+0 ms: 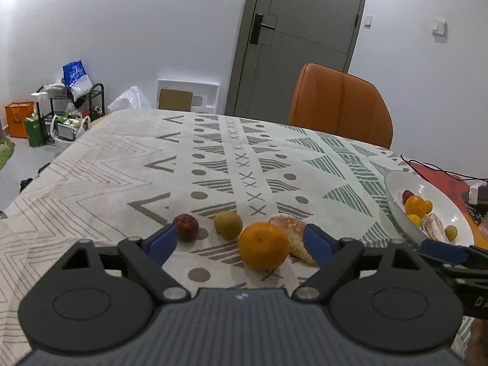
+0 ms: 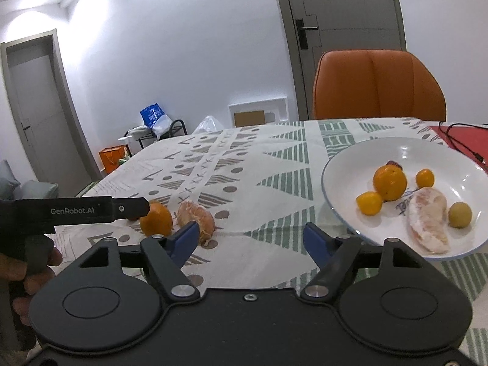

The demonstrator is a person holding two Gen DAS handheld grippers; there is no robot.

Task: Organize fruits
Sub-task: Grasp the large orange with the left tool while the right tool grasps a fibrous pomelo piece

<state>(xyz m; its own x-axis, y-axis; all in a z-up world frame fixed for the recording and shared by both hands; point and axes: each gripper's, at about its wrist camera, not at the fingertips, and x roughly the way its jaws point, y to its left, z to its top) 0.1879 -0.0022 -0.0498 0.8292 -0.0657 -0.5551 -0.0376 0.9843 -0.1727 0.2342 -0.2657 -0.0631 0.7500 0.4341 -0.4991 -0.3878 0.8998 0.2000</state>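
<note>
Hovering low: left hand-held gripper [image 1: 241, 241], jaws spread wide around the orange [image 1: 263, 245] on the table [image 1: 122, 167].
Right hand-held gripper [image 2: 248, 238]: agape, empty, level, beside the white bowl [image 2: 335, 213].
Peeled segment [image 2: 196, 219]: just beside the orange.

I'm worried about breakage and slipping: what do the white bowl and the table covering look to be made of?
The white bowl looks like glazed ceramic, or possibly melamine: smooth and glossy, with bright light reflections and a thin blue rim line. The table covering looks like matte woven or quilted fabric: no shine, soft wrinkles, and a printed geometric pattern in grey and green.
</note>
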